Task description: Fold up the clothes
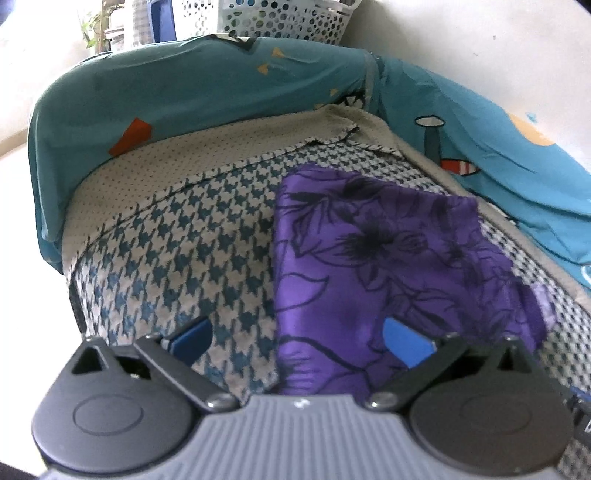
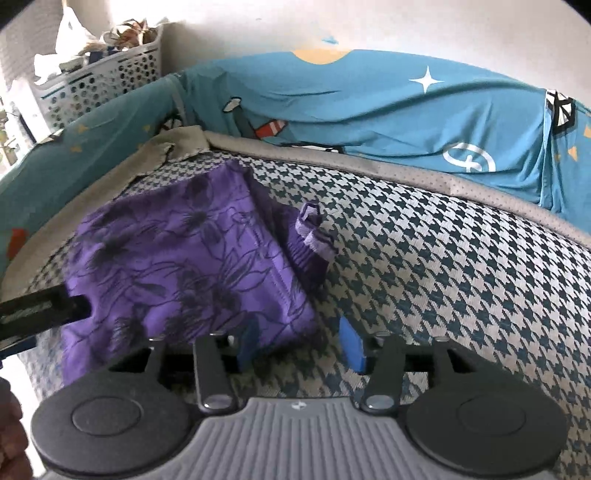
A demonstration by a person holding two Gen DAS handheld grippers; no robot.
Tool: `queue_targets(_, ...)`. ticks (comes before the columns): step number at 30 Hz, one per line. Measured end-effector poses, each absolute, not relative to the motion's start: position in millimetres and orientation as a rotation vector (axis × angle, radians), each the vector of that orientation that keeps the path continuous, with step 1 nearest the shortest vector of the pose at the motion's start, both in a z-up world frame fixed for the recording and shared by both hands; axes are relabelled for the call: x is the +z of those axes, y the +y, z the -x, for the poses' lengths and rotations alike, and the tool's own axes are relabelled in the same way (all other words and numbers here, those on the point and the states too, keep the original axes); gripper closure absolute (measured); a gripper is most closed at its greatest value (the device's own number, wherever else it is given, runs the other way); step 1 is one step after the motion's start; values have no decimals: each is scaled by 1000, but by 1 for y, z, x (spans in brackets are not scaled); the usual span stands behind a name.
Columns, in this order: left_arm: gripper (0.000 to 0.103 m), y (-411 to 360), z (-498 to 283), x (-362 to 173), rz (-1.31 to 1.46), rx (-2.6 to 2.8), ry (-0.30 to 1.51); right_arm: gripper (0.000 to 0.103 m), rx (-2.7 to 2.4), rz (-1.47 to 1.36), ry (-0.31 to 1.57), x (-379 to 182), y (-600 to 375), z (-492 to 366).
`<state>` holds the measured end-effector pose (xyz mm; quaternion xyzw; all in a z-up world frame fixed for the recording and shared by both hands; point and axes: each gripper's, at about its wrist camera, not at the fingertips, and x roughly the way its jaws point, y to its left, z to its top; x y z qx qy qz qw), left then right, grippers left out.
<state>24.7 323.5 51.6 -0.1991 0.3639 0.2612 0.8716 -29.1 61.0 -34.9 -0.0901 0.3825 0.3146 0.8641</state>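
A folded purple garment with dark flower outlines [image 1: 373,258] [image 2: 177,266] lies flat on a blue-and-white houndstooth cover [image 1: 177,251] [image 2: 443,280]. A ribbed lilac band [image 2: 314,236] sticks up at its right side. My left gripper [image 1: 299,339] stands wide open low over the garment's near left edge, with one blue pad [image 1: 192,339] over the houndstooth and the other over the purple cloth. My right gripper [image 2: 299,345] is open at the garment's near right corner. Its left pad [image 2: 245,345] is beside that corner and its right pad is over bare houndstooth. Neither gripper grips the cloth.
A teal printed sheet [image 1: 207,85] [image 2: 388,118] drapes the raised back and side around the seat. Beyond it stands a white perforated basket [image 1: 288,18] [image 2: 99,81]. The left gripper's black finger [image 2: 40,310] enters the right wrist view, with a hand [image 2: 11,435] below it.
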Motion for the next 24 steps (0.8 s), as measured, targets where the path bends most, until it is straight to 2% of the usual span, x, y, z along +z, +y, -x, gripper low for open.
queue_targets(4, 0, 311, -23, 59, 402, 527, 746, 48, 707, 195, 811, -33, 54, 32)
queue_targets(14, 0, 288, -21, 57, 333, 527, 777, 31, 822, 214, 875, -40, 30, 29)
queue_targets(24, 0, 272, -11, 47, 238, 559, 819, 28, 845, 247, 831, -28, 42, 30)
